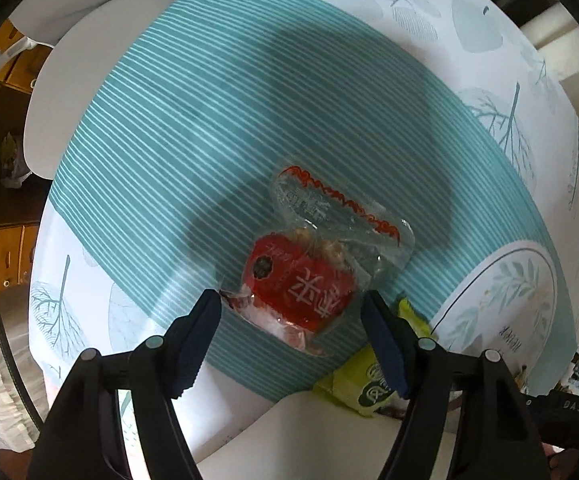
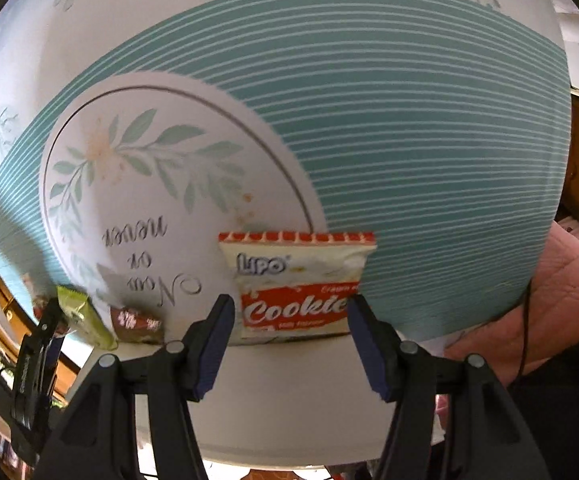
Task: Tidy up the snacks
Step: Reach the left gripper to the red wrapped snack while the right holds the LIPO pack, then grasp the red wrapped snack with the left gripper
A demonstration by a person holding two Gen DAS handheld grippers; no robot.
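A red snack in a clear wrapper (image 1: 301, 276) lies on the teal striped tablecloth (image 1: 209, 120). My left gripper (image 1: 291, 298) points down over it, open, with a fingertip at each edge of the wrapper. In the right wrist view a white and red Lipo cookie packet (image 2: 301, 264) stands face-on between the blue pads. My right gripper (image 2: 289, 302) is shut on its two sides. The packet's lower edge sits just above the rim of a white container (image 2: 289, 392).
A green packet (image 2: 85, 316) and a small brown snack (image 2: 137, 322) lie by the white container (image 1: 309, 432); the green packet (image 1: 353, 384) also shows beside the left gripper. A white chair (image 1: 89, 80) stands beyond the table. A pink sleeve (image 2: 569, 300) is at the right.
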